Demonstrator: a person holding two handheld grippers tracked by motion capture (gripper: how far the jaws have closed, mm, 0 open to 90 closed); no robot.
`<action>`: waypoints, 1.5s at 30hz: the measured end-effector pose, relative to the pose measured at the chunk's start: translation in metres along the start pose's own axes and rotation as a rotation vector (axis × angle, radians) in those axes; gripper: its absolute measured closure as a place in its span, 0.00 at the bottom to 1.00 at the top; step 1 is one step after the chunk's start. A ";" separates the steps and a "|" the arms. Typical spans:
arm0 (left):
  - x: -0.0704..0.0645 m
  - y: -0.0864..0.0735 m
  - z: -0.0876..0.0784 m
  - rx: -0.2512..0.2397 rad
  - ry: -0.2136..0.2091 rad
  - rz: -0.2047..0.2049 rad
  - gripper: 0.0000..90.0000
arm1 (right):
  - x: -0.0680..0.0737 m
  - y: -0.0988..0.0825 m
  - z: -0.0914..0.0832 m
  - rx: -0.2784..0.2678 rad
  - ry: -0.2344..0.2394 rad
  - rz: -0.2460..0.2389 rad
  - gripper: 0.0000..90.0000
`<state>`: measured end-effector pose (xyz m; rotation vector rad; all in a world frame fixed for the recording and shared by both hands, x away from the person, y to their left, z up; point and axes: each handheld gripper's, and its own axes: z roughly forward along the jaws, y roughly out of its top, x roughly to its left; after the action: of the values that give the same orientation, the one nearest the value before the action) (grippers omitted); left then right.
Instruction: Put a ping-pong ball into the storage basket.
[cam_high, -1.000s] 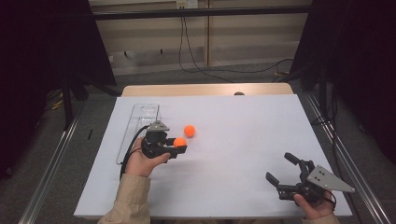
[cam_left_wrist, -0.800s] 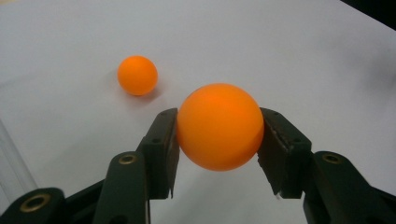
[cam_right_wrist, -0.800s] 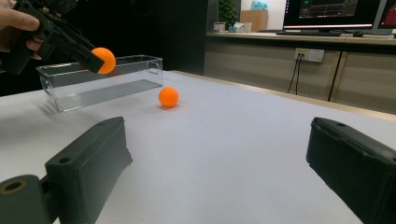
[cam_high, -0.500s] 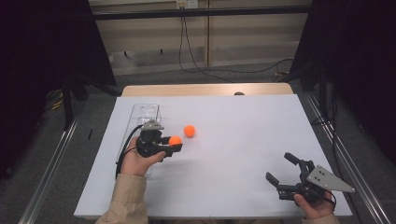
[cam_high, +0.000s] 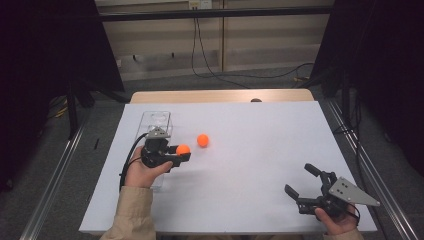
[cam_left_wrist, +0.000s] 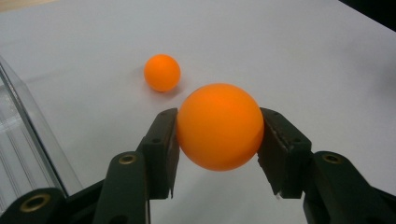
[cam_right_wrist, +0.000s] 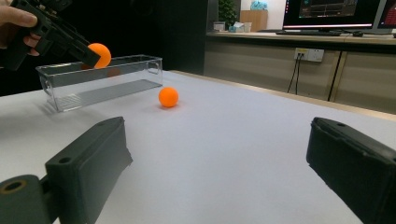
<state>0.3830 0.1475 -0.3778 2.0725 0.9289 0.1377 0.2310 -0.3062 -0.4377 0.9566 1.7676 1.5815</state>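
The left hand-held gripper (cam_left_wrist: 219, 140) pinches an orange ball (cam_left_wrist: 219, 126) between its pads, above the table (cam_high: 250, 150).

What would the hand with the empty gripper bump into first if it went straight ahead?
Probably the loose orange ball: it lies on the white table ahead of the open right gripper, a bit left of centre, so the gripper might slip past it. The clear box sits farther left.
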 end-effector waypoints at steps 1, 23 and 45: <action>0.001 0.000 -0.001 0.001 0.003 0.003 0.57 | 0.000 0.000 0.000 0.001 0.000 0.002 0.05; 0.011 -0.003 -0.013 -0.013 0.028 -0.021 0.57 | 0.000 0.000 0.000 -0.001 -0.001 0.002 0.05; 0.020 -0.006 -0.024 -0.030 0.055 -0.036 0.57 | 0.000 0.000 0.000 0.000 0.001 0.002 0.05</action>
<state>0.3840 0.1787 -0.3715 2.0327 0.9910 0.1896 0.2310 -0.3060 -0.4377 0.9581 1.7677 1.5833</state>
